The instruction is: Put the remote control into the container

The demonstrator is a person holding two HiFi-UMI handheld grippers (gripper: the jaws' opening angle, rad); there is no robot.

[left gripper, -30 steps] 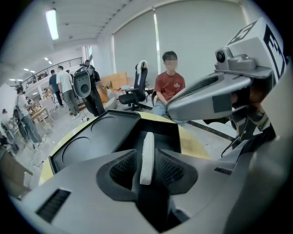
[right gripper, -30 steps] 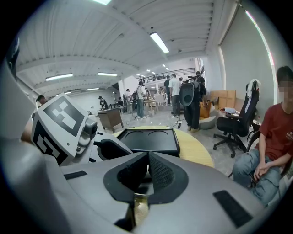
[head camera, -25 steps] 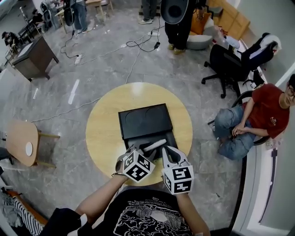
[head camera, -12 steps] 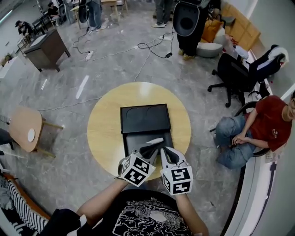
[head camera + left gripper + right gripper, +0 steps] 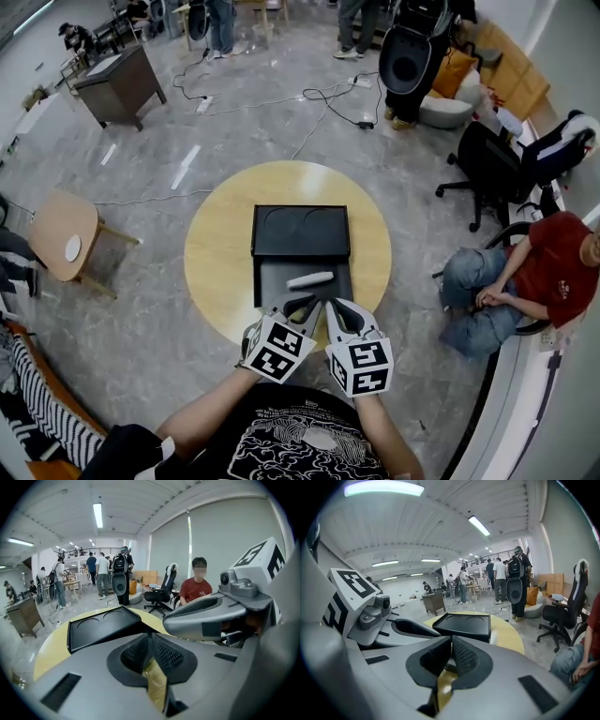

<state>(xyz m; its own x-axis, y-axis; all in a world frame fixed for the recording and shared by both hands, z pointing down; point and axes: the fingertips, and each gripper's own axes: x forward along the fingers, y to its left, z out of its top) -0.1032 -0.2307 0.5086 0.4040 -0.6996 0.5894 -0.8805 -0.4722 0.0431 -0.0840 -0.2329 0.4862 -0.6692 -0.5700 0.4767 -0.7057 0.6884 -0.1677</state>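
The grey remote control (image 5: 310, 279) lies across the near, open half of the black container (image 5: 270, 281), whose flat lid (image 5: 300, 231) with two round recesses lies behind it on the round wooden table (image 5: 220, 253). My left gripper (image 5: 302, 305) hovers just short of the remote; its jaws are closing with nothing between them. In the left gripper view its tips (image 5: 150, 637) nearly meet, with the container (image 5: 101, 625) ahead. My right gripper (image 5: 330, 309) sits beside it, shut and empty (image 5: 451, 640), facing the container (image 5: 464, 623).
A person in a red shirt (image 5: 553, 267) sits to the right of the table, next to a black office chair (image 5: 502, 159). A small wooden side table (image 5: 61, 234) stands to the left. Cables (image 5: 319, 103) and a speaker (image 5: 412, 56) lie beyond.
The remote, earlier at the left gripper's tips, now lies free in the container. The left gripper has drawn back a little and its jaws have come together.
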